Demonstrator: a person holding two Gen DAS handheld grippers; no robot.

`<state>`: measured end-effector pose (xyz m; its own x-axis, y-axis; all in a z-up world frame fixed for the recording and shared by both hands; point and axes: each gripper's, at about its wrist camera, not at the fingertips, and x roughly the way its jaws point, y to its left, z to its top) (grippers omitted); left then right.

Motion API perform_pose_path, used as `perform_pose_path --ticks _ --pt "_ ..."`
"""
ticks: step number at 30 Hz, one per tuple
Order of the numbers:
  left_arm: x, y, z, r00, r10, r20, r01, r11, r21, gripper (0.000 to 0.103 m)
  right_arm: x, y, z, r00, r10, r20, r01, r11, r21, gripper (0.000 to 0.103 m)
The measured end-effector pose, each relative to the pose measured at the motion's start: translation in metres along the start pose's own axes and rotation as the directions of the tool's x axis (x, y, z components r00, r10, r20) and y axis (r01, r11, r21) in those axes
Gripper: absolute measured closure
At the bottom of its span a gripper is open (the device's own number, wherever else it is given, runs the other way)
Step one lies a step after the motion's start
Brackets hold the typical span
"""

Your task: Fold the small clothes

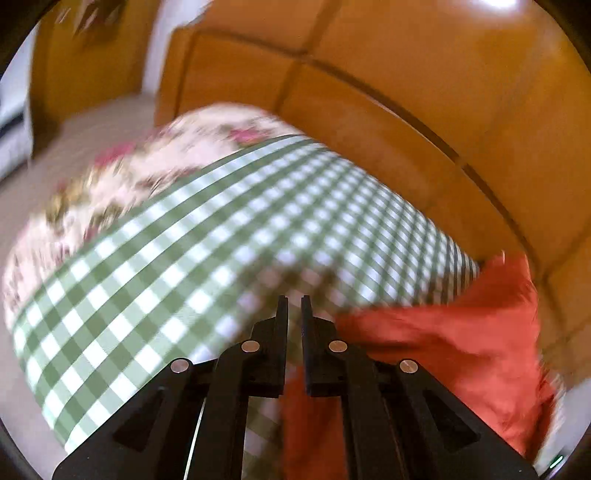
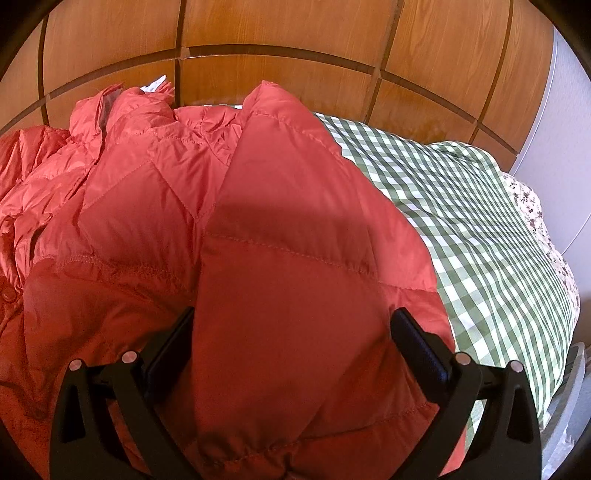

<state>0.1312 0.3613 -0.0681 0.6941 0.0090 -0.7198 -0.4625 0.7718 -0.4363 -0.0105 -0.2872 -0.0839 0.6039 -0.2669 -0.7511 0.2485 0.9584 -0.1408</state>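
Left wrist view was blurred; at the far left a floral-print fabric (image 1: 155, 173) lay under the edge of a green-and-white gingham sheet (image 1: 207, 236), which ran diagonally across the middle; the left gripper (image 1: 294, 306) stood low in the centre with its two fingers nearly together, only a narrow slit between them, and I could not tell whether any cloth was caught there; to the right the red quilted jacket (image 1: 450, 354) lay crumpled against the sheet's edge, reaching down beside the gripper's body; behind everything ran orange-brown wooden panelling (image 1: 406, 92).

Right wrist view was sharp; on the left the jacket's bunched body (image 2: 110, 192) lay wrinkled, its collar toward the wooden panelling (image 2: 280, 26); a long flat quilted section of the jacket (image 2: 288, 229) stretched straight away from the camera, its long axis running from the gripper to a tip pointing at the panelling; the right gripper (image 2: 293, 332) was spread wide, one finger on each side of this section, its near end lying between them; to the right lay the gingham sheet (image 2: 461, 206), with floral fabric (image 2: 532, 210) at its far edge.
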Motion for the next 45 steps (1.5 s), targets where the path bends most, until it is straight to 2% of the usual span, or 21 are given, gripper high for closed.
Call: perform_pose_path --ticks 1,2,3,5,8,10,12,14,16,18,21,24,26,27,30,31,34,36,40,43,45 --pt "0.001 0.015 0.004 1.000 -0.002 -0.014 0.001 0.998 -0.068 0.074 0.000 0.000 0.000 1.000 0.000 0.000 0.000 1.000 0.000 0.002" --pt "-0.003 0.032 0.007 1.000 0.018 -0.010 -0.019 0.990 -0.137 0.043 0.000 0.000 0.000 1.000 0.000 0.001 0.000 1.000 0.000 0.002" --pt "-0.014 0.047 0.008 0.998 0.046 0.043 -0.036 0.978 -0.207 0.034 0.000 0.000 0.000 1.000 0.000 0.000 0.000 1.000 0.000 0.002" --pt "-0.036 0.069 0.006 0.984 0.090 0.154 -0.044 0.958 -0.283 0.031 0.000 0.000 0.000 1.000 -0.003 0.001 0.003 1.000 -0.002 0.002" --pt "-0.069 0.076 0.000 0.962 0.158 0.222 -0.081 0.943 -0.323 0.031 0.000 0.002 0.001 1.000 -0.016 0.002 0.016 1.000 -0.012 0.002" --pt "-0.098 0.059 -0.008 0.943 0.131 0.305 -0.043 0.960 -0.277 0.031 0.000 0.004 0.002 0.999 -0.032 -0.003 0.032 0.999 -0.027 0.002" --pt "-0.125 0.029 -0.017 0.922 0.108 0.372 -0.042 0.983 -0.180 0.031 -0.001 0.008 0.003 0.999 -0.048 -0.009 0.047 0.998 -0.044 0.002" --pt "-0.154 -0.016 -0.031 0.890 0.014 0.456 -0.007 1.000 -0.016 0.014 -0.003 0.012 0.007 0.997 -0.069 -0.019 0.067 0.995 -0.078 0.002" --pt "-0.170 -0.060 -0.047 0.871 -0.050 0.488 -0.027 0.988 0.149 0.011 -0.006 0.015 0.012 0.996 -0.082 -0.028 0.078 0.989 -0.129 0.002" --pt "-0.176 -0.096 -0.063 0.867 -0.079 0.493 -0.062 0.963 0.263 0.011 -0.008 0.013 0.018 0.993 -0.115 -0.020 0.109 0.977 -0.181 0.002" --pt "-0.171 -0.140 -0.084 0.890 -0.133 0.436 -0.057 0.917 0.395 0.011 -0.009 -0.001 0.025 0.987 -0.161 0.003 0.158 0.964 -0.214 0.002" --pt "-0.142 -0.168 -0.107 0.938 -0.150 0.314 -0.020 0.877 0.479 0.011 -0.008 -0.026 0.032 0.985 -0.172 -0.007 0.167 0.965 -0.200 0.002" --pt "-0.111 -0.176 -0.123 0.973 -0.135 0.189 0.020 0.860 0.511 0.011 -0.008 -0.044 0.035 0.983 -0.182 -0.025 0.175 0.967 -0.183 0.002" --pt "-0.100 -0.178 -0.132 0.983 -0.128 0.131 0.041 0.848 0.528 0.011 -0.008 -0.054 0.037 0.982 -0.188 -0.031 0.180 0.968 -0.176 0.002" --pt "-0.059 -0.188 -0.164 0.998 -0.056 0.042 0.021 0.812 0.584 0.011 -0.014 -0.080 0.044 0.977 -0.213 -0.028 0.205 0.964 -0.169 0.002" --pt "-0.043 -0.191 -0.177 1.000 -0.022 0.018 0.007 0.789 0.615 0.011 -0.015 -0.088 0.048 0.975 -0.223 -0.021 0.216 0.962 -0.168 0.002" --pt "-0.016 -0.187 -0.196 0.996 0.083 0.016 -0.072 0.742 0.666 0.011 -0.016 -0.118 0.063 0.966 -0.258 0.003 0.255 0.953 -0.163 0.002" --pt "-0.009 -0.179 -0.196 0.997 0.071 -0.016 -0.044 0.760 0.649 0.010 -0.008 -0.142 0.078 0.962 -0.273 -0.004 0.270 0.952 -0.144 0.002" --pt "-0.002 -0.158 -0.186 0.996 0.030 -0.088 0.025 0.823 0.567 0.003 0.023 -0.191 0.110 0.961 -0.261 -0.090 0.255 0.964 -0.074 0.002" --pt "-0.003 -0.155 -0.191 0.997 0.020 -0.078 0.028 0.816 0.577 0.003 0.051 -0.218 0.124 0.958 -0.235 -0.165 0.231 0.972 -0.039 0.002" --pt "-0.001 -0.157 -0.195 0.998 0.027 -0.064 0.016 0.810 0.587 0.003 0.069 -0.234 0.129 0.944 -0.264 -0.200 0.260 0.965 -0.047 0.002"
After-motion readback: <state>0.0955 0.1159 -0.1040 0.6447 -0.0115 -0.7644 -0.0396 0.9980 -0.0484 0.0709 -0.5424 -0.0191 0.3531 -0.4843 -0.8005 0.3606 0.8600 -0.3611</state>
